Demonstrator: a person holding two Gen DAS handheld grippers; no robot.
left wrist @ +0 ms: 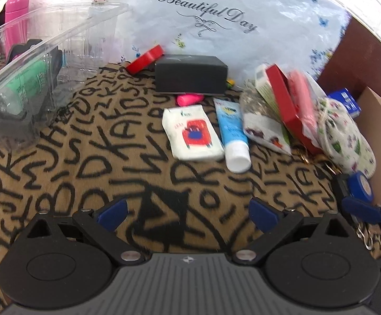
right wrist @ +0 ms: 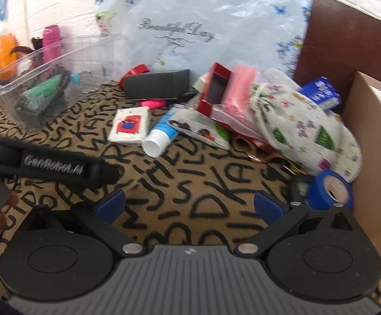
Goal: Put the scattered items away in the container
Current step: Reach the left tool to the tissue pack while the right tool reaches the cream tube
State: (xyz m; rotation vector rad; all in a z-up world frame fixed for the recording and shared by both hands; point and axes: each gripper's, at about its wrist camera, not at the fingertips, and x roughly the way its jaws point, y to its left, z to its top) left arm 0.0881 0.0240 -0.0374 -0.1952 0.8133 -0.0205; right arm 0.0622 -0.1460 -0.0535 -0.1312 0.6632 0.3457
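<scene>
A clear plastic container (left wrist: pixel 46 42) (right wrist: pixel 32 60) stands at the left on the letter-print cloth; a green tube (left wrist: pixel 25 86) (right wrist: pixel 42 90) and dark items lie in it. Scattered ahead lie a white tissue pack (left wrist: pixel 193 134) (right wrist: pixel 130 126), a blue-and-white tube (left wrist: pixel 233 134) (right wrist: pixel 161 131), a black box (left wrist: pixel 190 74) (right wrist: pixel 156 84), a red tape roll (left wrist: pixel 145 59), a pink item (left wrist: pixel 188 99), a red box (left wrist: pixel 282 99) (right wrist: pixel 214 89), a floral pouch (left wrist: pixel 345 136) (right wrist: pixel 303 126) and a blue tape roll (right wrist: pixel 331 190) (left wrist: pixel 361 186). My left gripper (left wrist: pixel 188 212) and right gripper (right wrist: pixel 190 206) are both open and empty, short of the items.
A pink bottle (left wrist: pixel 15 18) (right wrist: pixel 51 42) stands behind the container. A white "Beautiful Day" bag (left wrist: pixel 216 13) leans at the back. A cardboard box (right wrist: pixel 371 157) and brown furniture (left wrist: pixel 361 57) bound the right side. A blue carton (right wrist: pixel 322 94) lies by it.
</scene>
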